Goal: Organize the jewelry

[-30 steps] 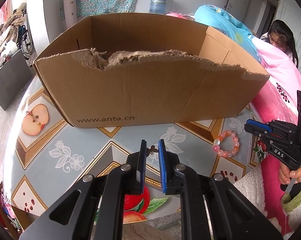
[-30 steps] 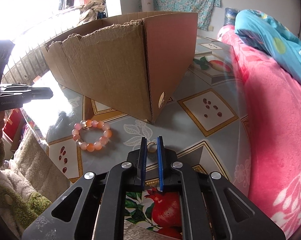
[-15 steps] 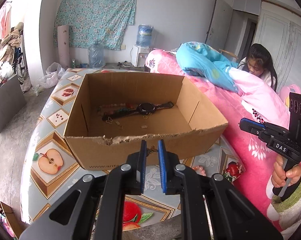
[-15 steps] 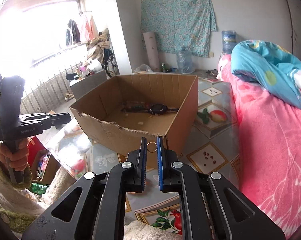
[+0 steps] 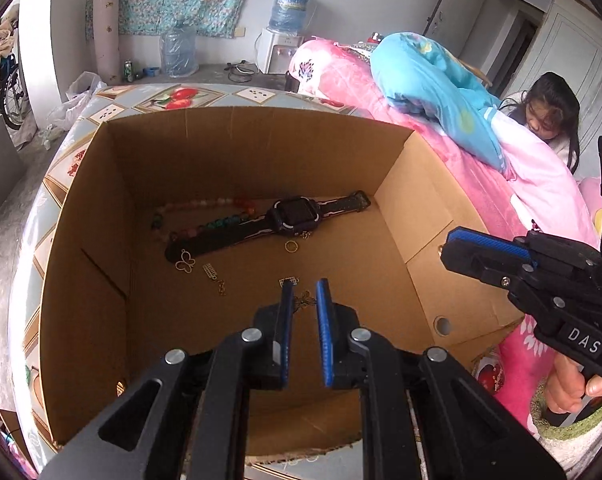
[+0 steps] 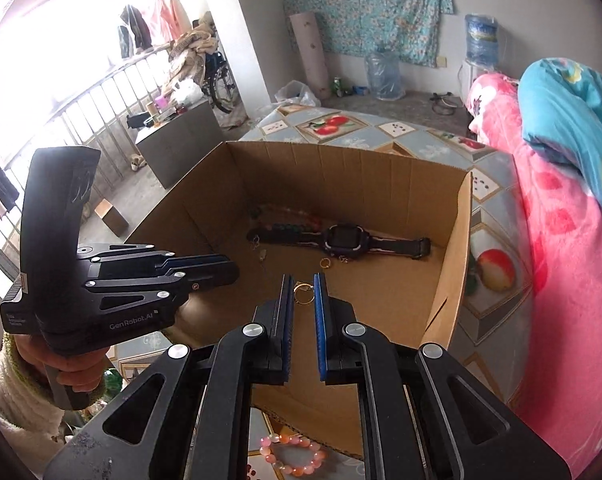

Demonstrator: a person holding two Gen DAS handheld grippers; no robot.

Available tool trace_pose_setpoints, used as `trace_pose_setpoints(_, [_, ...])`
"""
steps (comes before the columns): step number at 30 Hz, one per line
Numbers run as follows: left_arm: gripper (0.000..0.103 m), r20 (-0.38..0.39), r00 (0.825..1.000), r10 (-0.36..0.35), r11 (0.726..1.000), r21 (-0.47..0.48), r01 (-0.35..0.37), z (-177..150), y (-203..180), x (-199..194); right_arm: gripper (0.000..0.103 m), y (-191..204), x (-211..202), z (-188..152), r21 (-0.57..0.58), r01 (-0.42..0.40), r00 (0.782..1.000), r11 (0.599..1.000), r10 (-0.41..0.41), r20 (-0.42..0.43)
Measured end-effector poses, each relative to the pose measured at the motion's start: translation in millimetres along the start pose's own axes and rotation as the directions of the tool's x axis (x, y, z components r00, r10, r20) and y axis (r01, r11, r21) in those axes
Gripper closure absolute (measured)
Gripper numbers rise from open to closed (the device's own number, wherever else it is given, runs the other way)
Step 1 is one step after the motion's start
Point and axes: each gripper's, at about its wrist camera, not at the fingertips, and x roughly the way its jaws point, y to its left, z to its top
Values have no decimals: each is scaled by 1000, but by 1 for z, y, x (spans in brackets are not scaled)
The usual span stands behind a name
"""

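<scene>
In the left wrist view, the left gripper [image 5: 302, 300] hangs over the near part of the cardboard box [image 5: 417, 216], its blue pads nearly together and pinching a small dark-gold charm [image 5: 304, 301] that dangles between the tips. On the box floor, toward the far wall, lie a black watch [image 5: 297, 216], a string of coloured beads [image 5: 217, 222], a butterfly charm [image 5: 185, 261], a gold ring [image 5: 291, 246] and a few small pendants. The right gripper [image 5: 447, 246] reaches in over the box's right wall. The charm is thin and caught only at the pad tips, so a jolt could shake it loose early, and released from up here it could bounce or tangle with the pendants below. In the right wrist view, the right gripper [image 6: 303, 289] is likewise closed down on a small gold ring [image 6: 303, 294] held upright between its pads above the box's near half. The left gripper [image 6: 225, 270] sits just beside it over the left wall; the two tools are close enough to knock together, which could dislodge either piece. A ring let go from this height may roll into a corner. A pink bead bracelet [image 6: 293, 454] lies on the table [image 6: 497, 320] just outside the box's near wall, not yet put away.
</scene>
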Motion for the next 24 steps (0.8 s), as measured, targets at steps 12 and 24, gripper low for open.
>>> trace_pose_setpoints(12, [66, -10, 1000, 3, 1000, -20, -3, 4, 5, 11, 84, -6, -16, 2, 3, 13, 998, 1000, -14, 69])
trace_pose_setpoints(24, [53, 117, 993, -16, 999, 48, 10, -8, -8, -38, 73, -31, -62, -3, 137, -138, 976, 981, 111, 189])
